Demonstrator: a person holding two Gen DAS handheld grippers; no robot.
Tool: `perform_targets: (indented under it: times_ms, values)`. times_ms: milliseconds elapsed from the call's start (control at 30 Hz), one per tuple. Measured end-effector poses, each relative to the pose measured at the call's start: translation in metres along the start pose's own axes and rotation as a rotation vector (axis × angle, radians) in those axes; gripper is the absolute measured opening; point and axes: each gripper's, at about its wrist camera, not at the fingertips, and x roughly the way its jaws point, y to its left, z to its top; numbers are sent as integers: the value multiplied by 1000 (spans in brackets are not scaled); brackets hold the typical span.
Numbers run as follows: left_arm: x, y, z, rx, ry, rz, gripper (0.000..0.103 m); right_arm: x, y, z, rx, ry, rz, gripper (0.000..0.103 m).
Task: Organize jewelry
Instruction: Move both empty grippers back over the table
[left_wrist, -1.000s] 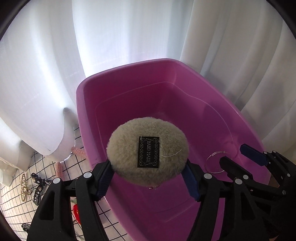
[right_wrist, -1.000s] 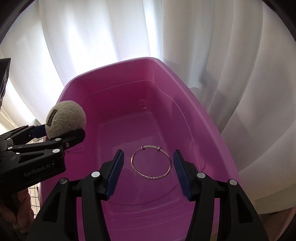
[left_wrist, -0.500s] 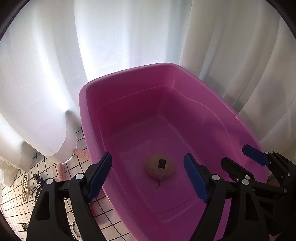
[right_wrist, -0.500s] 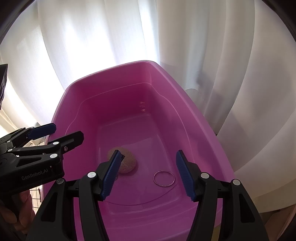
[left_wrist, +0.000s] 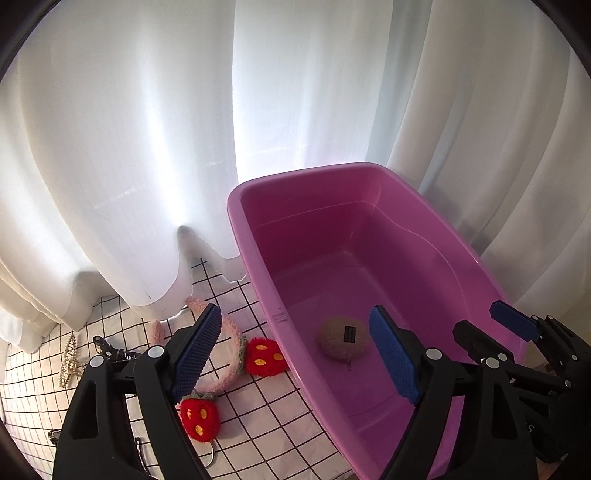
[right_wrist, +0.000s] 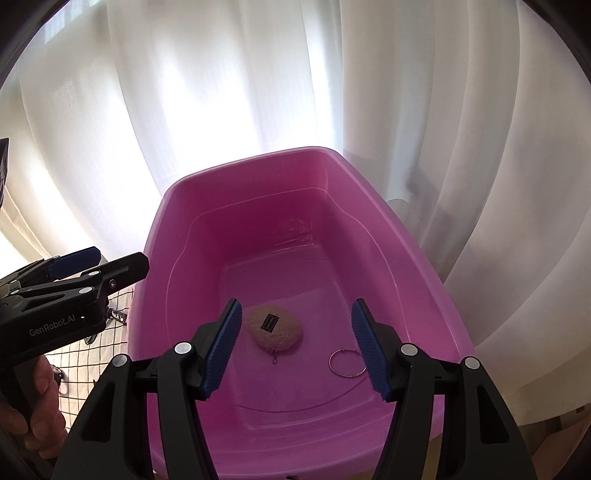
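While the left wrist view is read, the left tool (left_wrist: 295, 354) is seen released and empty, its jaws having just been opening; the fluffy puff (left_wrist: 344, 337), gripped a second ago, now lies on the floor of the pink tub (left_wrist: 332, 192). Next, the strawberry headband (left_wrist: 225, 365) on the counter (left_wrist: 258, 413) should be approached low and pinched mid-band. From the right wrist view, the right tool (right_wrist: 295, 350) is released, nothing held; the bangle (right_wrist: 347, 363) lies beside the puff.
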Motion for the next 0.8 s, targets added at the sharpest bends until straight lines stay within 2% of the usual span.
perform_targets:
  times_ms: [233,367,667,800]
  values:
    - [-35,41,-20,-61,-34,34,80,-16,42,-7,-36,-31,67,59]
    - [-52,72,-39,-113,-36,58,80,-20,79,-11,-88,-40,113,59]
    - [-87,167,-92,-275,-33,147,85,-23,160,-18,-197,-28,218,60]
    - [-93,210,-118,-335,-2,217,85,-15,191,-27,-240,-2,250,60]
